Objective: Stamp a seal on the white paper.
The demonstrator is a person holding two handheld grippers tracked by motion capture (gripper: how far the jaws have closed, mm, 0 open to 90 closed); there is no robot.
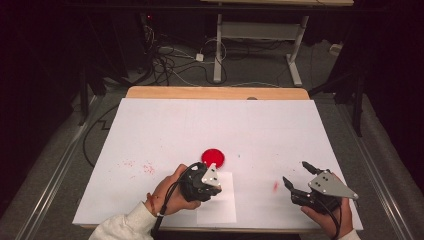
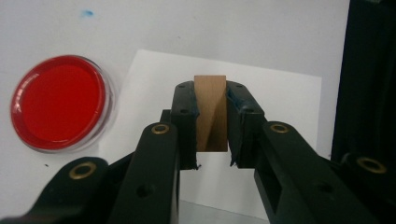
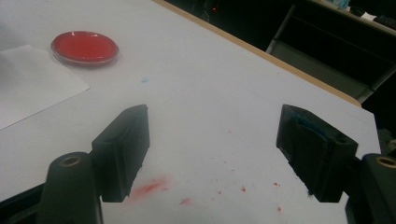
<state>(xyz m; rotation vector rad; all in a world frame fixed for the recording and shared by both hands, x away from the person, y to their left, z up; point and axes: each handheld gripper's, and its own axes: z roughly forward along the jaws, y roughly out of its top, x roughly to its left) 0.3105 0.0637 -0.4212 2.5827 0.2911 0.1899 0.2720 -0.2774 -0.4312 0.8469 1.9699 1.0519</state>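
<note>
My left gripper [image 2: 211,126] is shut on a small brown wooden block [image 2: 211,112], pinched upright between its black pads above a white sheet of paper [image 2: 280,107]. In the high view that gripper [image 1: 202,182] hovers over the paper [image 1: 220,207] near the table's front edge, just below a round dish of red paint [image 1: 213,157]. The dish [image 2: 60,102] lies left of the jaws in the left gripper view. My right gripper [image 1: 296,181] stands open at the front right, its jaws [image 3: 215,154] wide apart over bare table with nothing between them.
The table [image 1: 215,125] is covered in white, with red smears [image 1: 145,167] at the left and a red smudge [image 3: 152,186] under the right gripper. A wooden strip [image 1: 215,92] runs along the far edge. Cables and a desk frame [image 1: 220,45] lie on the floor beyond.
</note>
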